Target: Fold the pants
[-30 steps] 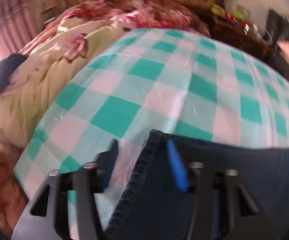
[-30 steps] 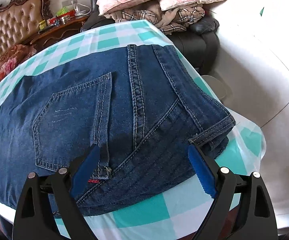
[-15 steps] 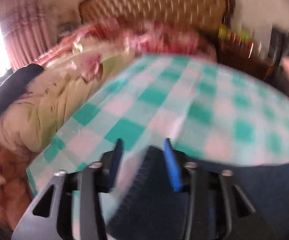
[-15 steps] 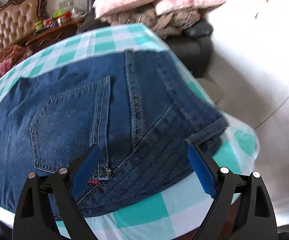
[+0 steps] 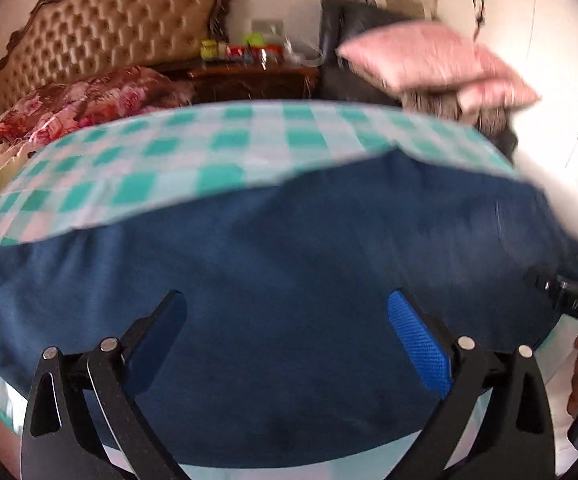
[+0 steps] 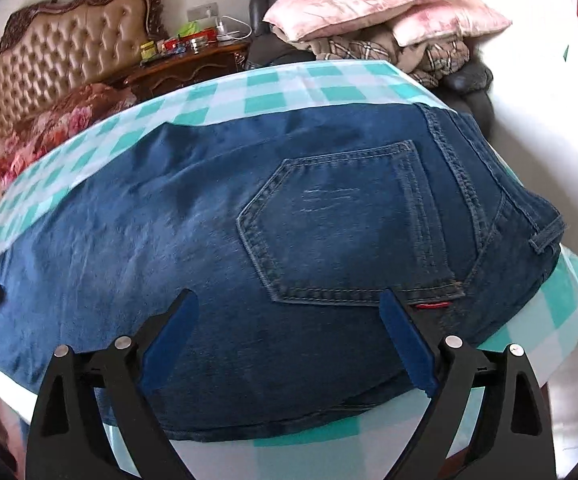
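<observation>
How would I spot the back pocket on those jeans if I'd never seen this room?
Find the table with the green-and-white checked cloth; dark blue jeans lie across it. Near their waistband end sits the back pocket, a five-sided patch outlined in pale double stitching, with a small red tag just below its corner.

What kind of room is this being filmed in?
Most likely a home bedroom: a tufted headboard behind a floral quilt, a cluttered nightstand, and pink pillows. The jeans lie on a checkered cloth.

The jeans [image 6: 249, 240] lie on the tablecloth [image 6: 289, 88]; behind it stand a headboard [image 6: 69, 52], nightstand [image 6: 185, 68] and pillows [image 6: 369, 0]
</observation>
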The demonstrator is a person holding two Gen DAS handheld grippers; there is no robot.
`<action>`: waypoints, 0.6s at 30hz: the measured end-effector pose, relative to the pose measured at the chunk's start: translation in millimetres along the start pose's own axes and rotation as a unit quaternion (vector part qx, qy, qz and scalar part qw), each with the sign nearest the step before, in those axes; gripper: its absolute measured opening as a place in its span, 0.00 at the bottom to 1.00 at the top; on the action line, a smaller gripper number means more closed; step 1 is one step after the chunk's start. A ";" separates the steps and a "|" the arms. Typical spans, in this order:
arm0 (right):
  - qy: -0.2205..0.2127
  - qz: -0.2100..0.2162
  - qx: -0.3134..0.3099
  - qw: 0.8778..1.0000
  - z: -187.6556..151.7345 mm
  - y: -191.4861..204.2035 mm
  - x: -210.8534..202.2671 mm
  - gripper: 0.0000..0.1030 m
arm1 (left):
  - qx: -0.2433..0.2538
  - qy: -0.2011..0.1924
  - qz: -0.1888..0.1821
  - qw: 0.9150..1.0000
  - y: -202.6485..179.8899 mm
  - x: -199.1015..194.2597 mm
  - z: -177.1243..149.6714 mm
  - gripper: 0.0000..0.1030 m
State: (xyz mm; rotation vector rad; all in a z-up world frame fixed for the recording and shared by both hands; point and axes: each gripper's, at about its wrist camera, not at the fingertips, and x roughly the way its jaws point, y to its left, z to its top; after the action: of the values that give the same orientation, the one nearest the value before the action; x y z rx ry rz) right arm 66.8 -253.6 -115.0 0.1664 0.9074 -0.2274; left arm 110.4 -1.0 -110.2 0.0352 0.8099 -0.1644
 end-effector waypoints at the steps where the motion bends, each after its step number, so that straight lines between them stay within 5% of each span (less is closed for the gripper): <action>1: 0.004 -0.006 -0.011 1.000 -1.9 4.1 3.2 0.90 | 0.006 0.008 0.005 1.000 -8.5 4.3 -3.4 0.98; 8: 0.015 -0.038 -0.039 0.998 -12.2 15.2 11.5 0.96 | 0.008 0.064 0.010 0.998 -42.8 32.5 -31.1 0.98; 11: 0.016 -0.041 -0.039 0.998 -12.6 15.6 13.3 0.96 | 0.001 0.044 0.018 0.999 -42.9 27.5 -36.2 0.99; 18: 0.022 -0.044 -0.042 0.998 -13.1 16.7 13.2 0.96 | 0.006 0.062 0.014 0.998 -40.9 31.0 -31.7 0.99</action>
State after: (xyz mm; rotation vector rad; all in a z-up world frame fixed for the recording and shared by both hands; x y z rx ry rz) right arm 69.1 -236.0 -132.6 0.0544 0.9673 -0.2687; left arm 102.2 -42.5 -153.2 0.0676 0.9324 -0.1420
